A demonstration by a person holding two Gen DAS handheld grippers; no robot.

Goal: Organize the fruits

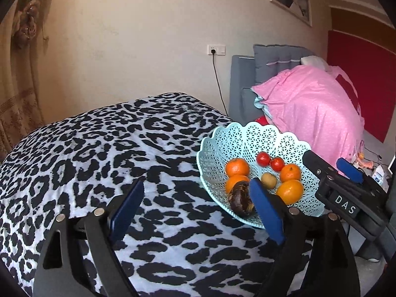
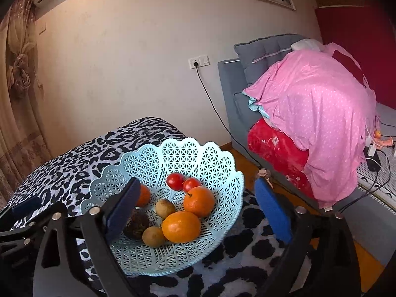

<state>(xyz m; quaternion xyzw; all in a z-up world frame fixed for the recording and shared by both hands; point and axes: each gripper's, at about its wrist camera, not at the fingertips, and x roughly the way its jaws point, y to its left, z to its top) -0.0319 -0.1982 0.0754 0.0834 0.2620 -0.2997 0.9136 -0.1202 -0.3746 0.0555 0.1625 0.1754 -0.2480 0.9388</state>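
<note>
A light blue lattice basket (image 1: 247, 136) (image 2: 198, 153) stands at the right edge of the leopard-print table (image 1: 99, 148). It holds several oranges (image 2: 181, 226), two red tomatoes (image 2: 175, 181), two small brown fruits (image 2: 165, 208) and a dark, blackened fruit (image 1: 240, 198) (image 2: 136, 224). My left gripper (image 1: 198, 205) is open and empty over the table, left of the basket. My right gripper (image 2: 198, 208) is open and empty above the basket; it also shows in the left wrist view (image 1: 329, 165).
A grey sofa (image 2: 235, 86) with a pink quilt (image 2: 316, 113) and red blanket (image 2: 279, 153) stands right of the table. A cable (image 2: 212, 106) runs from the wall socket. Curtains (image 1: 17, 74) hang at the left. Orange floor lies beside the table.
</note>
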